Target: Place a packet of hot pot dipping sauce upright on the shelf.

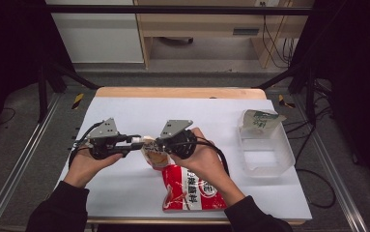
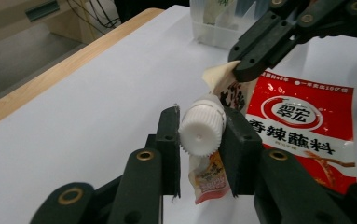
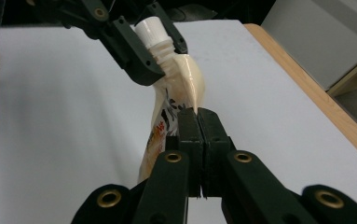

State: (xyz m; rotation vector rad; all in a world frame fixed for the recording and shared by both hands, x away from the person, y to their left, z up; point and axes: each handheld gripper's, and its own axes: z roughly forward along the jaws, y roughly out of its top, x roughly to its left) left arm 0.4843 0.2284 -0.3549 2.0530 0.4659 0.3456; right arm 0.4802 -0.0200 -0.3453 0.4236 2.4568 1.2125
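While the person's forearms are coming in from six o'clock in the high view, the flat red-and-white seasoning packet (image 1: 190, 189) is lying nearest, on the white table sheet (image 1: 124, 188) just under the right hand. Beyond it, near the table's centre, both grippers are meeting on the small cream spouted sauce pouch (image 1: 152, 153), which is being held up off the sheet. The left gripper (image 2: 199, 135) is clamping the pouch's white ribbed screw cap (image 2: 201, 131) between its jaws, while the right gripper (image 3: 198, 122) is pinching the pouch's upper seam (image 3: 191, 91), jaws pressed shut on it. The cap is sitting fully on the spout, so by my judgement the grasp is done and the unscrewing is yet to come. Farther off, at two o'clock, a clear plastic tub (image 1: 264, 150) is waiting with another packet (image 1: 257, 120) leaning inside.
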